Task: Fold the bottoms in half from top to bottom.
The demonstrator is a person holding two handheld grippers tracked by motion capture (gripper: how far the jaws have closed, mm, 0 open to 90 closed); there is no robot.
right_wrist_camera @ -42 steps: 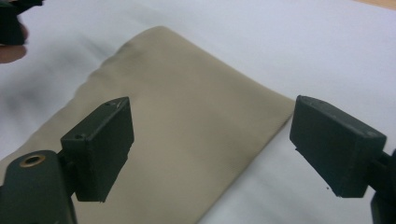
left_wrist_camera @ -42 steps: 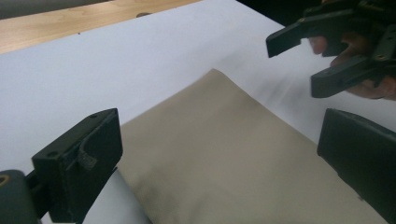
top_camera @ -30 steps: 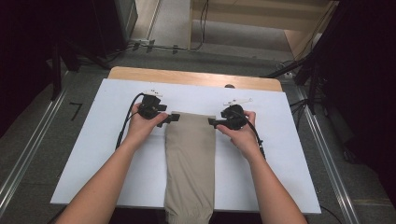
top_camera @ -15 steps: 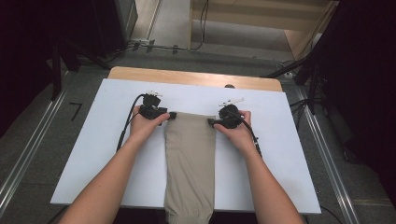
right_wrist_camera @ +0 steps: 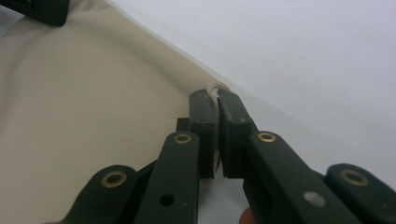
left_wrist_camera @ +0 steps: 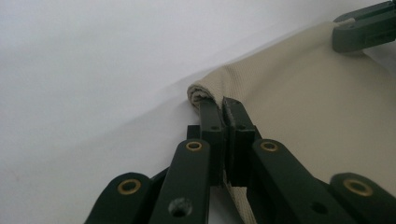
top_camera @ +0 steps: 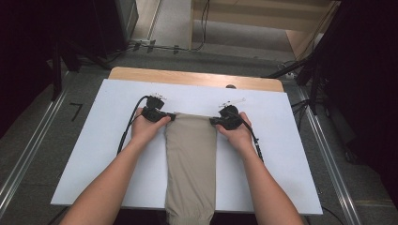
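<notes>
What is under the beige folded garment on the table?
The beige garment lies flat on the white table sheet, which shows all around it. Whatever is directly beneath it is covered; its near end hangs over the table edge.

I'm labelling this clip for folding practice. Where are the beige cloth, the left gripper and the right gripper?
beige cloth (top_camera: 190, 159): high view, middle of its flat surface.
left gripper (left_wrist_camera: 223, 109): left gripper view, tips pinching the cloth corner.
right gripper (right_wrist_camera: 215, 103): right gripper view, tips pinching the other corner.
</notes>
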